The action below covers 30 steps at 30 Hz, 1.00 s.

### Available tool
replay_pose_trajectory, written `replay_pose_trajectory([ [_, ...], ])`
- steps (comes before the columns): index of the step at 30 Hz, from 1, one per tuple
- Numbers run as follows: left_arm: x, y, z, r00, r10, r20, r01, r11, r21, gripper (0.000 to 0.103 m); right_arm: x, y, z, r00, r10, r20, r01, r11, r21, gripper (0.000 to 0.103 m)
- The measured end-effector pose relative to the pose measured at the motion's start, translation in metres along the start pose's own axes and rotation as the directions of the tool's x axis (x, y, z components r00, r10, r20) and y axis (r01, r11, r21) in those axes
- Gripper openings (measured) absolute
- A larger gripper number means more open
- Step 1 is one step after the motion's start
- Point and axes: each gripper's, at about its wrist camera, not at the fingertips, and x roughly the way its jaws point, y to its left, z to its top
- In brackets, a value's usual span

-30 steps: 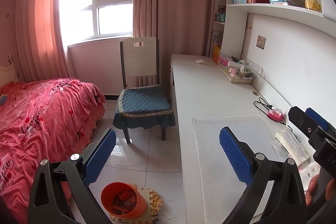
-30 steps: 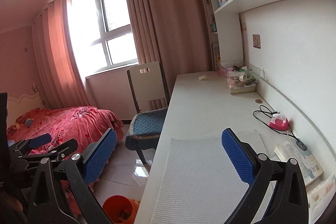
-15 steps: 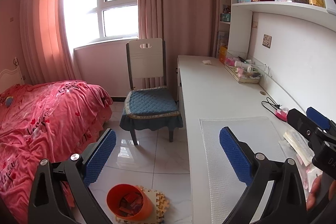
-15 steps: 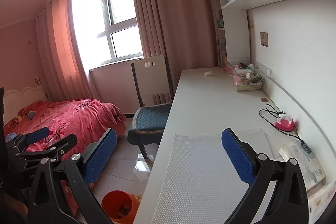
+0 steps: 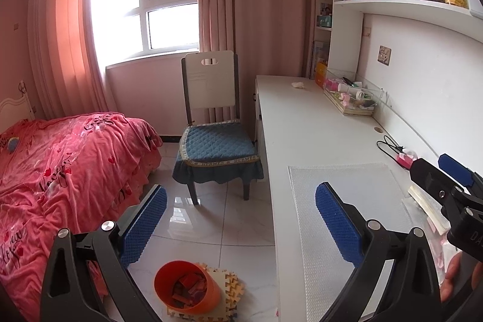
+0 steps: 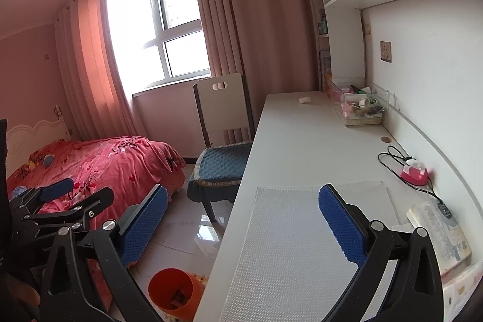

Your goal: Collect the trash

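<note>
Your left tongs [image 5: 241,219] gape wide with nothing between the pads, hanging above the floor beside the tabletop [image 5: 305,135]. Below them the orange bin [image 5: 187,285] sits on the floor, already holding some scraps. Your right tongs [image 6: 241,219] are likewise spread and empty, over the mat. The one piece of trash you can see, a white wad [image 6: 305,100], lies far off at the tabletop's end, untouched. By my reading, collection has barely begun.

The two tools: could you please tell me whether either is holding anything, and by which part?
Nothing is held. The left tool and the right tool both stand open, with only air between their blue pads.
</note>
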Motion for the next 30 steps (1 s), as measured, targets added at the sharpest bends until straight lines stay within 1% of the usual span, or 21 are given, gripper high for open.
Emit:
replay_pose_trajectory([
  [5,-0.001,0.002,-0.003,1.000,-0.009,-0.006,0.009,1.000,0.006,0.097,0.001,0.000,-0.001,1.000,0.001,-0.006,-0.001,1.000,-0.001,0.098],
  [9,-0.001,0.003,-0.004,1.000,0.000,-0.004,0.000,1.000,0.010,0.097,0.001,0.001,-0.001,1.000,0.002,-0.007,-0.002,1.000,-0.004,0.098],
  [20,0.001,0.009,-0.005,1.000,-0.005,-0.018,0.005,1.000,0.015,0.097,0.005,-0.009,-0.002,1.000,0.015,-0.013,-0.016,1.000,-0.009,0.098],
  [30,0.001,0.010,-0.004,1.000,-0.004,-0.020,0.004,1.000,0.018,0.097,0.006,-0.009,-0.004,1.000,0.018,-0.017,-0.018,1.000,-0.009,0.098],
])
